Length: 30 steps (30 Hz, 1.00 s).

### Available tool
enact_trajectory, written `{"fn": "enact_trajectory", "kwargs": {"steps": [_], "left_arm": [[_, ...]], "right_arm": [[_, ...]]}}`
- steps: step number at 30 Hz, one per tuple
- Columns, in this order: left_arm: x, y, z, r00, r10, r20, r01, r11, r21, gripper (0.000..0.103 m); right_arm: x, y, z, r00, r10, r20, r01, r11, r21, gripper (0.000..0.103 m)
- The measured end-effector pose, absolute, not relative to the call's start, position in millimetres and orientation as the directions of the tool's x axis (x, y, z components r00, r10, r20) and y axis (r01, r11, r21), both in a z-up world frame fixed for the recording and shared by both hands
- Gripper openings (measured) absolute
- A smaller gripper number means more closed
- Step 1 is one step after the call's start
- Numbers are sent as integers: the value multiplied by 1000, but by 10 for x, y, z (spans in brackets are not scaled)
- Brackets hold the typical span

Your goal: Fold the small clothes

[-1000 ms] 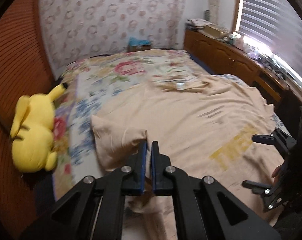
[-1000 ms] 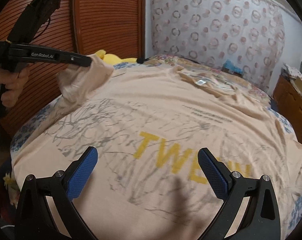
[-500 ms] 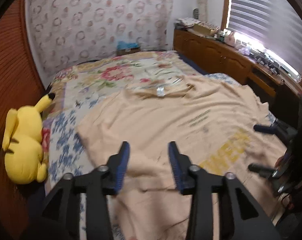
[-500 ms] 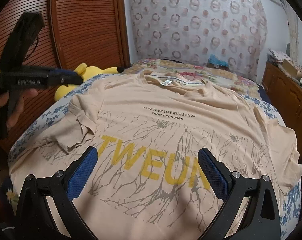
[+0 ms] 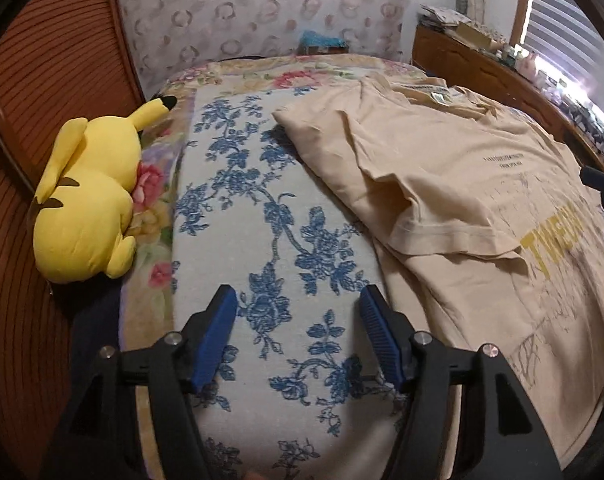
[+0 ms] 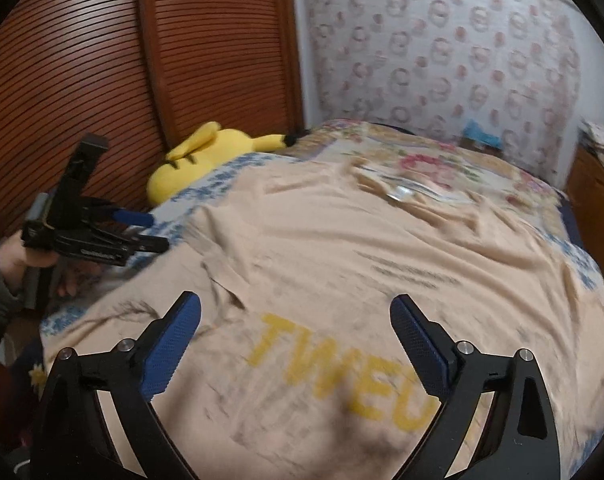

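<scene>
- Flowered bedding is covering the bed (image 5: 270, 216) in front of you, with a slatted wooden wall (image 6: 82, 72) running along one side and ring-patterned wallpaper (image 6: 441, 52) behind the far end.
- Your beige T-shirt (image 5: 461, 184) is lying spread face up on the bed, its yellow lettering (image 6: 341, 368) showing; the near sleeve (image 5: 441, 224) is lying folded in over the chest.
- Your left gripper (image 5: 298, 332) is hovering over the bare blue-flowered cover just beside the shirt's edge, its blue pads (image 5: 216, 336) standing apart and holding nothing.
- Your right gripper (image 6: 298, 344) is hanging above the shirt's printed front, its jaws spread wide and gripping nothing.
- From the right wrist view, your left hand (image 6: 26, 256) is showing at the bed's side, wrapped around the other tool's handle.
- Off the shirt, a yellow plush toy (image 5: 86, 200) is lying by the wooden wall.
- Along the far side, a wooden dresser (image 5: 481, 68) is sitting under a bright window blind (image 5: 573, 24).
</scene>
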<state>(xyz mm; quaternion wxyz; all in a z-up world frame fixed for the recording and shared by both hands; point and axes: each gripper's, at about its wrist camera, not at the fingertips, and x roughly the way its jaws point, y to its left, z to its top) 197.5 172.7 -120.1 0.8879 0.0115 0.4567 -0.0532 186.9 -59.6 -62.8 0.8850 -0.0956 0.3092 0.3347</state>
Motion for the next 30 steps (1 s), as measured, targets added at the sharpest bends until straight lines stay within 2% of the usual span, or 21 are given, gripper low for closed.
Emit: {"fn": "enact_trajectory", "kwargs": {"steps": [5, 11, 13, 15, 21, 23, 25, 28, 30], "left_arm": [[1972, 1736, -1226, 619, -84, -781, 95, 995, -32, 70], [2030, 1762, -1209, 618, -81, -782, 94, 995, -28, 72], [2042, 1767, -1208, 616, -77, -784, 91, 995, -26, 73], [2037, 1762, -1208, 617, -75, -784, 90, 996, -25, 74], [2040, 1749, -1226, 617, -47, -785, 44, 999, -26, 78], [2040, 1732, -1231, 617, -41, -786, 33, 999, -26, 79], [2038, 1719, -1234, 616, -38, -787, 29, 999, -26, 80], [2040, 1707, -1236, 615, -35, -787, 23, 999, -27, 81], [2039, 1708, -1237, 615, -34, -788, 16, 999, -30, 81]], "right_arm": [[1996, -256, -603, 527, 578, -623, -704, 707, 60, 89], [2173, 167, -715, 437, 607, -663, -762, 642, 86, 70], [2253, 318, -803, 410, 600, -687, -774, 627, 85, 60], [2314, 432, -897, 390, 585, -711, -785, 615, 75, 54], [2468, 631, -1095, 376, 538, -754, -792, 609, 40, 47], [2491, 640, -1101, 383, 533, -754, -790, 613, 32, 38], [2508, 645, -1100, 376, 536, -756, -797, 603, 32, 9], [2509, 550, -1050, 401, 552, -731, -787, 616, 33, 4], [2553, 390, -988, 445, 558, -700, -745, 664, 56, 3]]}}
